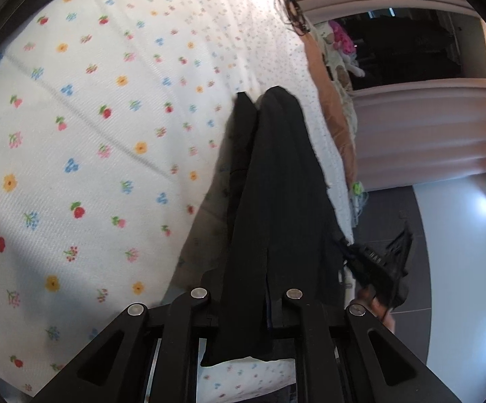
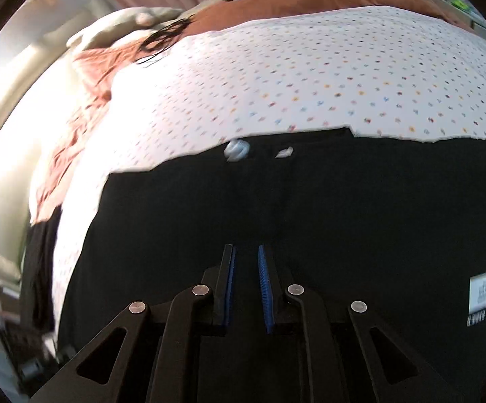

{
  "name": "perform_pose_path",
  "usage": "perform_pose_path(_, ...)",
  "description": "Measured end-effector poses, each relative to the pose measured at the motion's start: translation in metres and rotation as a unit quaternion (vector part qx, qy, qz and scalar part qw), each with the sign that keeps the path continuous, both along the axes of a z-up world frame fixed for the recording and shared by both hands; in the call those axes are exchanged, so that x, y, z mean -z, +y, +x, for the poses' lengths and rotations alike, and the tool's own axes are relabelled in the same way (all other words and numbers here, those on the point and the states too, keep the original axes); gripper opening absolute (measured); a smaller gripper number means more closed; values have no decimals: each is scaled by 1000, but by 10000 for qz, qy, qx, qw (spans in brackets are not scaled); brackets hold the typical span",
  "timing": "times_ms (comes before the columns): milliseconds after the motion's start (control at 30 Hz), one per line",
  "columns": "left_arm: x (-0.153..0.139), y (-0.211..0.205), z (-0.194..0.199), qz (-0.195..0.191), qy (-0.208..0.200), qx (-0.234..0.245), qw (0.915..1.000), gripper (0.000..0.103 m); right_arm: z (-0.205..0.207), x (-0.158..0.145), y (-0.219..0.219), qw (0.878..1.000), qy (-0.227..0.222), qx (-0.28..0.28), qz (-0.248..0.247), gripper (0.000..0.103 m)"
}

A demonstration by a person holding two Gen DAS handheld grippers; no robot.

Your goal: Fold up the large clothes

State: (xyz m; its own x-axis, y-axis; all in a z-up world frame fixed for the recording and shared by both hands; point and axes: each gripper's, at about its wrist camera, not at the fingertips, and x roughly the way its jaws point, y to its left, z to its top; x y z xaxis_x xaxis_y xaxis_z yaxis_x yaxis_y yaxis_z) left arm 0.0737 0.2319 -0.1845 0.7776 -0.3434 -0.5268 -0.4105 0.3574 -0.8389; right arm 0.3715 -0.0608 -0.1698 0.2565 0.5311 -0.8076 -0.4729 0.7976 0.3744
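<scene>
A large black garment [image 2: 310, 208] lies spread flat on a white bedsheet with small coloured flowers [image 2: 310, 77]. A white printed label [image 2: 485, 290] shows at its right side. My right gripper [image 2: 245, 252] hovers just above the black cloth with its blue-padded fingers [image 2: 266, 288] slightly apart and nothing between them. In the left wrist view my left gripper [image 1: 263, 302] is shut on a bunched fold of the black garment [image 1: 276, 184], which hangs in a long strip away from the camera over the flowered sheet [image 1: 91, 117]. The left fingertips are hidden by the cloth.
An orange blanket [image 2: 276, 3] and beige pillows [image 2: 125, 23] lie beyond the sheet. Pink curtains [image 1: 428, 127] and a dark window stand by the bed's edge. The other gripper and a hand [image 1: 380, 275] show by the grey floor [image 1: 404, 215].
</scene>
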Motion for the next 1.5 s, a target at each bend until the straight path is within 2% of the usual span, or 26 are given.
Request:
perform_pose_path(300,-45,-11,7,242,-456,177,9985,13,-69,23,-39,9986,432,-299,96,12)
perform_pose_path(700,-113,-47,35,766,-928,713,9902,13,-129,34,-68,9955,718,-412,459,12)
perform_pose_path(900,-139,-76,54,1014,-1096,1089,9828,13,-142,44,-69,9933,893,-427,588,12)
perform_pose_path(1033,-155,-96,70,1159,-1188,1295,9776,13,-143,41,-77,9921,930,-460,698,12)
perform_pose_path(1067,-158,-100,73,1186,-1201,1345,9764,13,-140,40,-67,9919,923,-462,740,12)
perform_pose_path(1167,-168,-114,82,1283,-1240,1528,9720,13,-145,29,-86,9932,735,-388,812,12)
perform_pose_path(1500,-191,-177,134,1531,-1304,2248,9534,13,-129,1,-169,9885,292,615,1350,12)
